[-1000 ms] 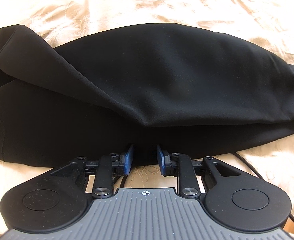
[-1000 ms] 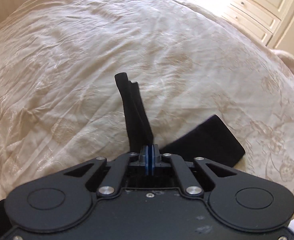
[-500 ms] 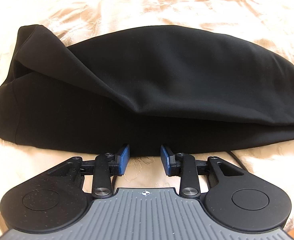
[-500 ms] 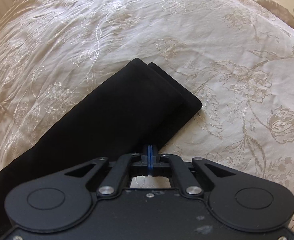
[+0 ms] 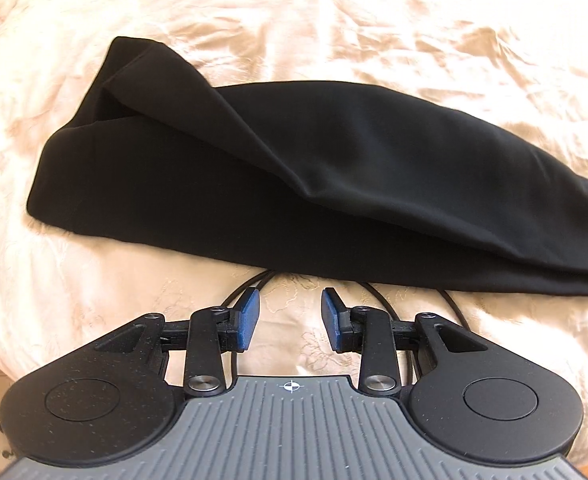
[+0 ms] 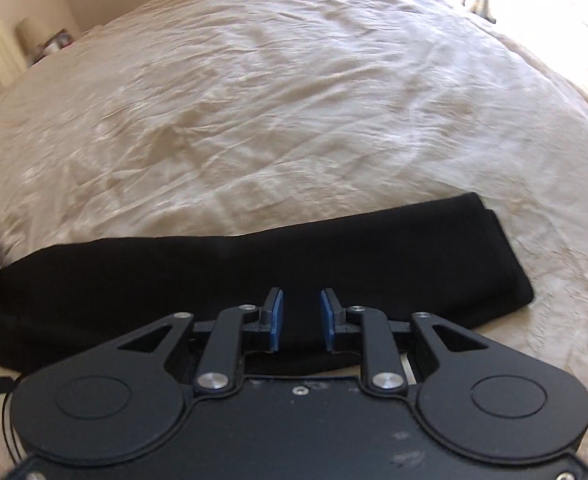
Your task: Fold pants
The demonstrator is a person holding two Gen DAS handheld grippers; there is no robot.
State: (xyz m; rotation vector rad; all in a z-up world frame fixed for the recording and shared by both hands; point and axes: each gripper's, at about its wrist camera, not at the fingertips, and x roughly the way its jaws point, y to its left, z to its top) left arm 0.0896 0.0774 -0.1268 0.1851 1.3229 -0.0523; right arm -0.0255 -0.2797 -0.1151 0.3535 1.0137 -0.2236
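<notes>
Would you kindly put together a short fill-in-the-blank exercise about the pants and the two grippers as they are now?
1. The pants are ____ in colour.
2. The left gripper has its jaws ____, holding nothing.
3. The right gripper is open and hangs over the ____.
4. The pants lie on a cream ____.

Missing words: black; open; pants; bedspread

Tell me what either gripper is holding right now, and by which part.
Nothing. The left gripper and right gripper are both open, with the black pants lying loose on the bed.

Pants (image 5: pixel 333 168) lie on the bedspread (image 5: pixel 333 20), cables (image 5: pixel 449 300) seemingly just beside them.
</notes>
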